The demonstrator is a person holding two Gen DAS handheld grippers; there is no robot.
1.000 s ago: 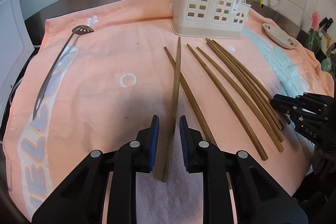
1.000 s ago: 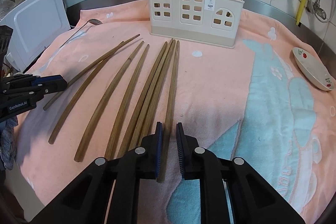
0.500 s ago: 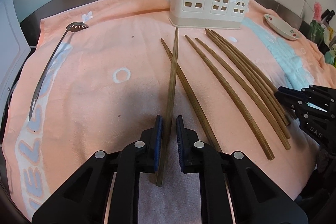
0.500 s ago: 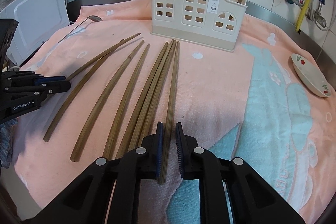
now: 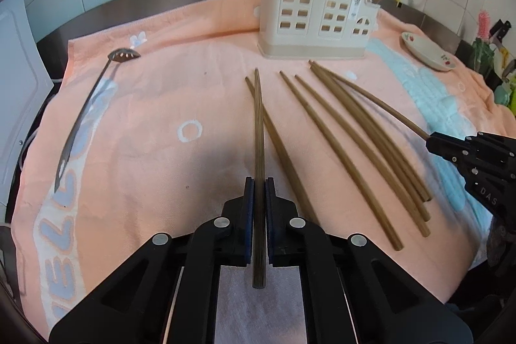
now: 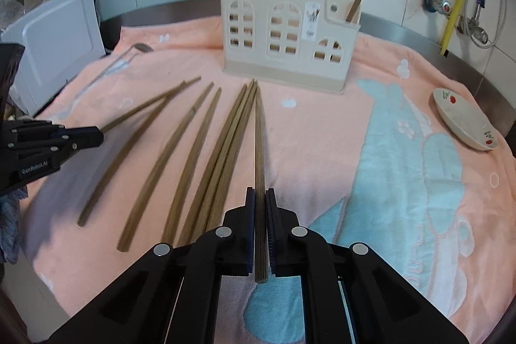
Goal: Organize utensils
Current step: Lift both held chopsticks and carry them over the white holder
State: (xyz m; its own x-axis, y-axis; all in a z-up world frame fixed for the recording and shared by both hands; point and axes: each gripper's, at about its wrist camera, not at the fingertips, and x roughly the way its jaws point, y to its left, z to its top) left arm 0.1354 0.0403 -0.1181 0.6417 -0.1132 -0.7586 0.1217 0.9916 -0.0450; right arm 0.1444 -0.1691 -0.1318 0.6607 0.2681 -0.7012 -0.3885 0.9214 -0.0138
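Several long brown chopsticks [image 5: 338,147] lie fanned out on a pink towel [image 5: 145,118] before a cream utensil holder [image 5: 316,18], which holds two upright sticks. My left gripper [image 5: 257,182] is shut on one chopstick [image 5: 258,134] and holds it lifted above the towel. My right gripper [image 6: 260,192] is shut on another chopstick [image 6: 259,144], also lifted, pointing at the holder [image 6: 287,44]. Each gripper shows at the edge of the other's view.
A slotted metal spoon [image 5: 93,105] lies at the towel's left. A small white dish [image 6: 464,118] sits at the right. A white appliance [image 6: 54,44] stands at the far left. Pipes and tiled wall stand behind the holder.
Both grippers have closed on their chopsticks and raised them off the towel; the views have risen and tilted toward the holder.
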